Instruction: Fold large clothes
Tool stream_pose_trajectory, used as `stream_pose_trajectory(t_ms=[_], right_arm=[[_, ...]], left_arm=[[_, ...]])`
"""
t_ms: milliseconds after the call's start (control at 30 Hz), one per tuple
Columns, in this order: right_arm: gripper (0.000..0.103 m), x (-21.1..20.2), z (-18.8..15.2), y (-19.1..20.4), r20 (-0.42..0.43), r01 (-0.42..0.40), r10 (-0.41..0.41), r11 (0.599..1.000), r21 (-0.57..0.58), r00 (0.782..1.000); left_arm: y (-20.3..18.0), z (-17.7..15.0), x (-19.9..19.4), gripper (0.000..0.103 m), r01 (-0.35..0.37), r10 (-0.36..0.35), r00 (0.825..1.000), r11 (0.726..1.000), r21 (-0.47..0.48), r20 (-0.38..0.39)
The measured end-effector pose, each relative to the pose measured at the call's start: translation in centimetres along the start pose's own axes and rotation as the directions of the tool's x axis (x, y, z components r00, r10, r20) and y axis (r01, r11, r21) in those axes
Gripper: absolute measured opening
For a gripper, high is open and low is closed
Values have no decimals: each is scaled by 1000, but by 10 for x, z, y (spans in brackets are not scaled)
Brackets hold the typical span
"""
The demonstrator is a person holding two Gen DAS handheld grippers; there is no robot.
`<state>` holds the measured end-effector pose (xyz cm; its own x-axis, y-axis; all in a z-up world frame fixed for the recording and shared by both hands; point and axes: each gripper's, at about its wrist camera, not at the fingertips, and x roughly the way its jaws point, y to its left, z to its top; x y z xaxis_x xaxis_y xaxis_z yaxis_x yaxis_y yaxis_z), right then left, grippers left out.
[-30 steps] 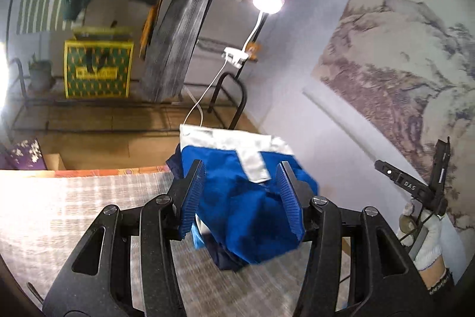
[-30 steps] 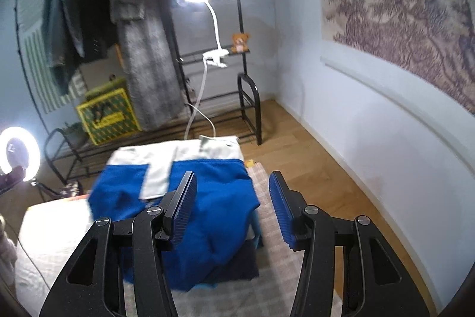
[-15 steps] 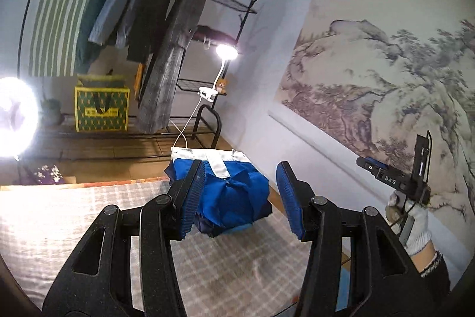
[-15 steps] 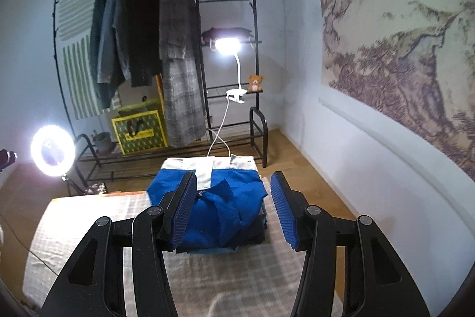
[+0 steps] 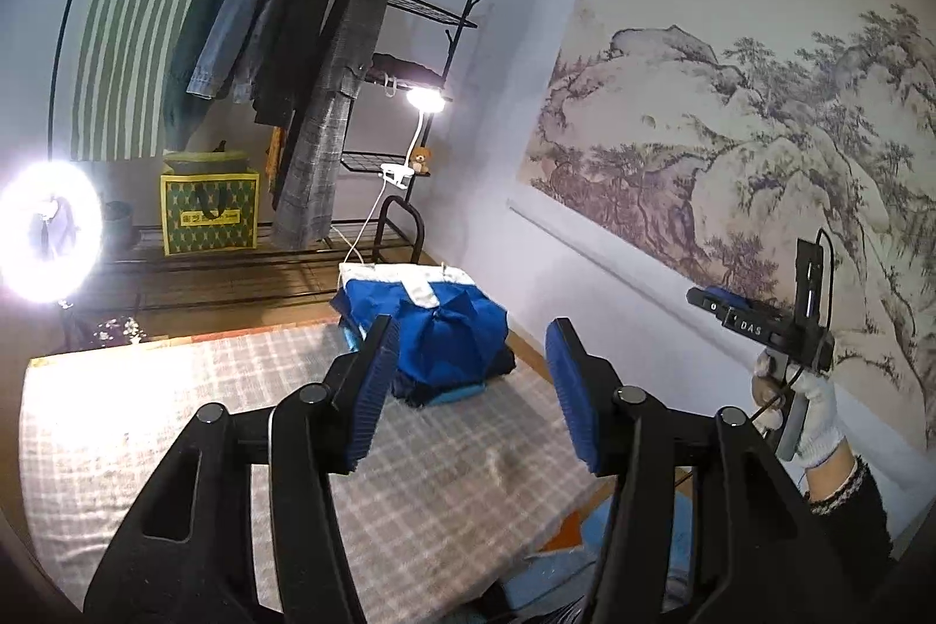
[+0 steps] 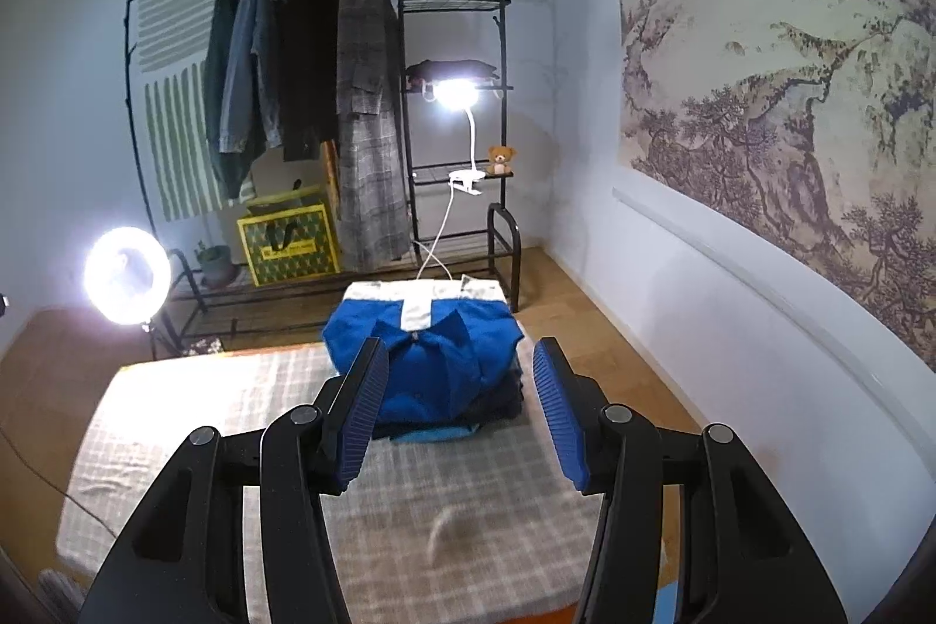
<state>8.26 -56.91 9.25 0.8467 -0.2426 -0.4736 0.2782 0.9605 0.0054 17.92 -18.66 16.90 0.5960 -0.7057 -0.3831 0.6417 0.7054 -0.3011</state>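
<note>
A folded blue garment with a white band (image 5: 444, 326) (image 6: 433, 349) lies on top of a small stack of folded dark and light-blue clothes, at the far end of the plaid-covered surface (image 5: 234, 419) (image 6: 234, 419). My left gripper (image 5: 474, 331) hovers well back from the stack and above the surface, its jaws opening with nothing between them. My right gripper (image 6: 458, 352) also hangs back from the stack, open and empty. In the left wrist view a gloved hand (image 5: 813, 419) holds the right device at the right edge.
A black clothes rack (image 6: 409, 97) with several hanging coats stands behind the stack, with a clip lamp (image 6: 456, 95) on it. A ring light (image 6: 126, 276) glows at the left. A yellow-green bag (image 6: 289, 244) sits on the low shelf. The mural wall (image 6: 760, 127) runs along the right.
Both grippers have drawn back and risen away from the blue garment, which now lies farther off on the stack. The left jaws stand slightly wider.
</note>
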Motion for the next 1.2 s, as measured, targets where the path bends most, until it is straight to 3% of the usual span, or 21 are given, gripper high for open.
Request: stream_pose_trajectory(t_ms=[67, 200, 300, 400, 567, 833, 900, 1200], right_arm=[[51, -3, -8, 7, -7, 15, -15, 1000, -10, 1000], [51, -3, -31, 20, -36, 22, -22, 1000, -6, 999], [57, 3, -51, 33, -50, 41, -42, 999, -20, 998], [73, 7, -68, 43, -48, 67, -68, 997, -29, 997], [83, 22, -89, 53, -30, 101, -102, 995, -11, 994], [83, 48, -110, 58, -36, 160, -160, 987, 6, 986], [83, 52, -113, 59, -28, 165, -164, 986, 13, 986], [83, 81, -122, 62, -3, 173, -173, 985, 23, 985]], left_arm=[[-1, -11, -2, 68, -12, 12, 1000, 1000, 8, -8], [2, -43, 6, 69, -22, 23, 998, 1000, 10, -50], [6, -66, 14, 70, -27, 28, 997, 1000, 8, -69], [9, -85, 22, 77, -37, 38, 996, 999, 16, -77], [14, -105, 40, 81, -81, 83, 995, 996, 26, -59], [18, -125, 59, 95, -153, 154, 988, 986, 71, -8], [18, -129, 65, 102, -175, 176, 984, 981, 85, -4], [27, -143, 102, 103, -230, 232, 973, 970, 81, -16]])
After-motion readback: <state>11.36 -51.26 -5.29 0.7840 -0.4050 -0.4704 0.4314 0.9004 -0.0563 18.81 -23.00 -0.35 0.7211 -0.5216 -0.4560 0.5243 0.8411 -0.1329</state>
